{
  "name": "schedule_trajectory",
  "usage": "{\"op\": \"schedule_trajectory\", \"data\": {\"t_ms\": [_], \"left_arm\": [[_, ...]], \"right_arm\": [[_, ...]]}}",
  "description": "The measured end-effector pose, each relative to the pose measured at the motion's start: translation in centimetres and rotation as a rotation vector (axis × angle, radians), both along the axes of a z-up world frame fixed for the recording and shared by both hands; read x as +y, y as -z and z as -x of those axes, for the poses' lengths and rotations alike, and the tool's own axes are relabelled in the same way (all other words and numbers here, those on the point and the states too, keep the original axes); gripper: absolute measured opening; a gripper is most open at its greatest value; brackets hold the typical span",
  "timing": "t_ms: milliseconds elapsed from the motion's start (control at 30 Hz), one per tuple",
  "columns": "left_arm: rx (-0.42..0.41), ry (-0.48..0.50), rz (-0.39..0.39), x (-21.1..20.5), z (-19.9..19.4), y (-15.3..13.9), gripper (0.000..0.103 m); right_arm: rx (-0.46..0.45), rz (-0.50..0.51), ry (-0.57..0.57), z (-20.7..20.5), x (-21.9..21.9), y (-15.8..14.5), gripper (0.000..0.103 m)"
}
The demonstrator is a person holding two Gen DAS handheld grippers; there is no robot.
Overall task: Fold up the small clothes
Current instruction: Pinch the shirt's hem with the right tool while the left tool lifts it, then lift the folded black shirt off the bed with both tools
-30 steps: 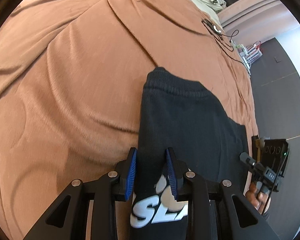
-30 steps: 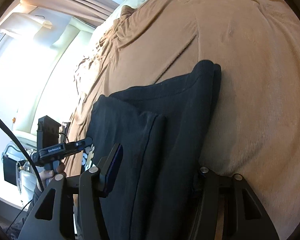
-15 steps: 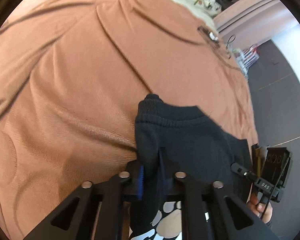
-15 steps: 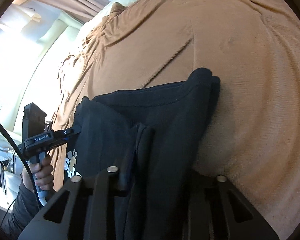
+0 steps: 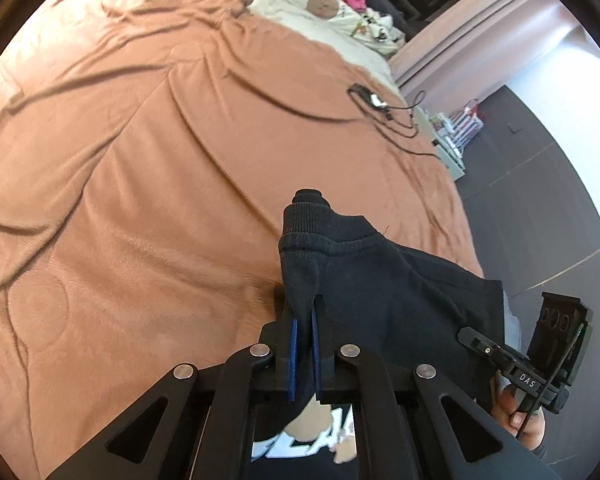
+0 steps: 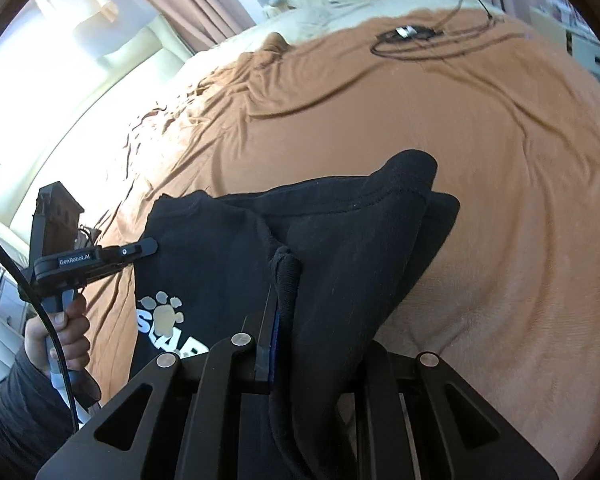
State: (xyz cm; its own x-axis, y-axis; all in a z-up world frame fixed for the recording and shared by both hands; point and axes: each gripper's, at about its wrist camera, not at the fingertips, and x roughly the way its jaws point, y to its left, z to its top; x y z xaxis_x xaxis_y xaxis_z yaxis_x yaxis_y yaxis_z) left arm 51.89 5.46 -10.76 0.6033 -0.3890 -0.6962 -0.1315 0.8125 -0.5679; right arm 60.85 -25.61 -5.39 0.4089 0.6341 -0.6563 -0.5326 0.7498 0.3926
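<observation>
A small black sweatshirt (image 5: 384,280) with white lettering and a paw print (image 6: 162,312) lies partly lifted over an orange-brown blanket (image 5: 140,160). My left gripper (image 5: 305,320) is shut on one ribbed edge of it. My right gripper (image 6: 284,320) is shut on another edge, with black cloth draped over its right finger. The garment (image 6: 340,240) hangs bunched between both grippers, raised off the bed. The other hand-held gripper shows at the right in the left wrist view (image 5: 540,364) and at the left in the right wrist view (image 6: 72,256).
A black cable with a small device (image 5: 376,102) lies on the far blanket and also shows in the right wrist view (image 6: 412,36). Pale bedding with soft toys (image 5: 328,4) lies beyond. A curtain and window (image 6: 100,40) are at the left. Dark floor (image 5: 540,184) lies past the bed's right edge.
Both grippers closed on the sweatshirt's edges and lifted it; the garment bunched up and rose off the blanket, and both views tilted up toward the far end of the bed.
</observation>
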Motion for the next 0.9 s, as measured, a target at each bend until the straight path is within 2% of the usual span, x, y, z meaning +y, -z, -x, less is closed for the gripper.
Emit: {"op": "schedule_trajectory", "data": {"t_ms": [433, 900], "left_arm": [[-0.139, -0.002, -0.01, -1.2, 4.8, -7.2, 0.005], [-0.292, 0.003, -0.01, -3.1, 13.6, -14.3, 0.005]], "right_arm": [[-0.153, 0.008, 0.025, 8.7, -3.7, -5.2, 0.01], [-0.322, 0.023, 0.052, 20.9, -7.6, -10.7, 0.01]]}}
